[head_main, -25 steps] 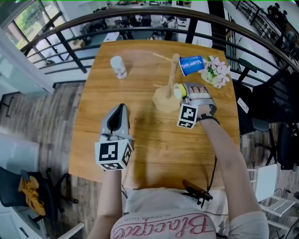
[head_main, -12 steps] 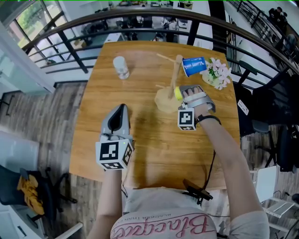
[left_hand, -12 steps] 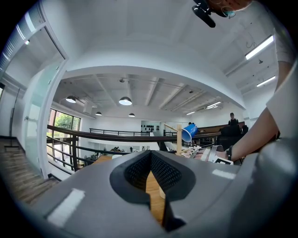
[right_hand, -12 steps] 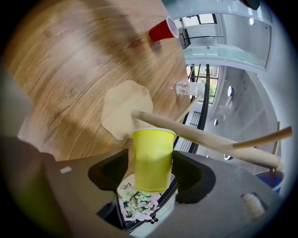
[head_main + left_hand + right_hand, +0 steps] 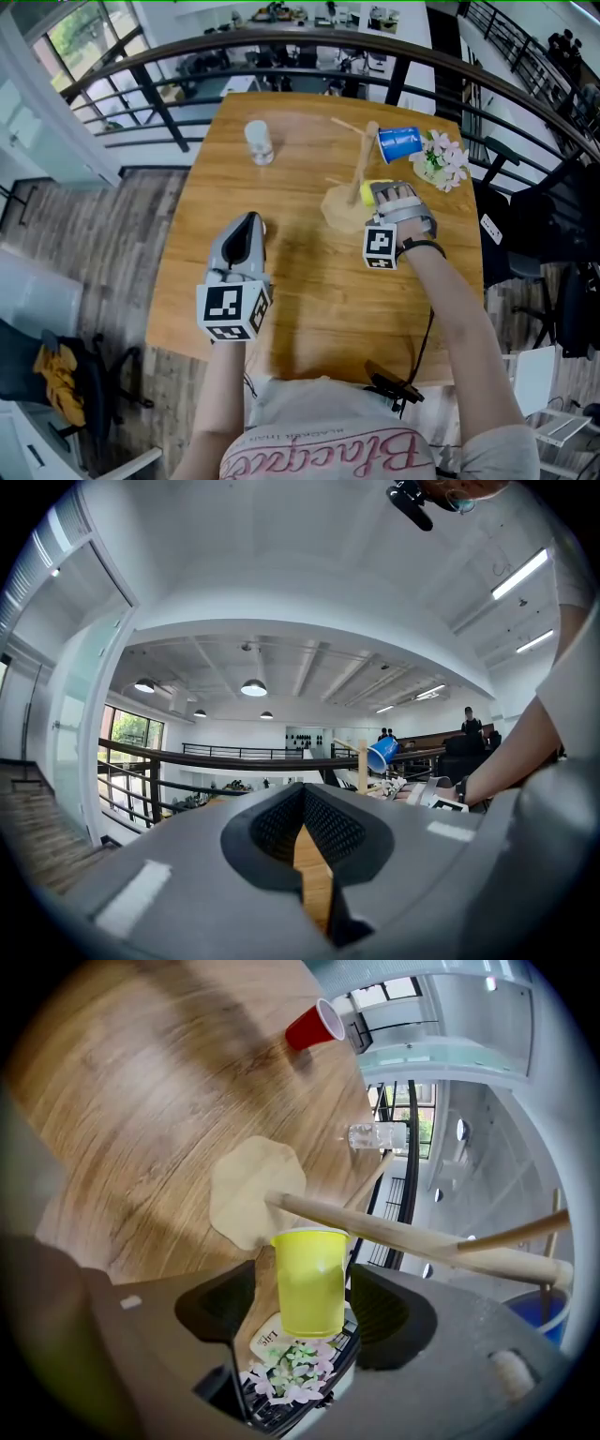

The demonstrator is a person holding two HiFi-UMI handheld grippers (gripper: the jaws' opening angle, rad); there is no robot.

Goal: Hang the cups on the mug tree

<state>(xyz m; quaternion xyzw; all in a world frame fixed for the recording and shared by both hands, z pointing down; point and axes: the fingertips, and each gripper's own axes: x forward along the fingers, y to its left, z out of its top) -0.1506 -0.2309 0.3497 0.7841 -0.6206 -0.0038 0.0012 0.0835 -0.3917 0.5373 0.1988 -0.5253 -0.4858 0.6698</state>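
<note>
Right gripper view: my right tongs, jaws just opening, stand clear of the yellow cup between them, against the mug tree. Left tongs clenched, empty. Hazard: a pad brushing the cup off as I withdraw.

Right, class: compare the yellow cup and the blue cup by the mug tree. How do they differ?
The yellow cup sits low at the mug tree; the blue cup hangs high on a peg. The yellow cup is between the right tool's jaws, which have just been opening and stand clear of it; the blue cup has no tool near. Both mouths face the trunk.
</note>
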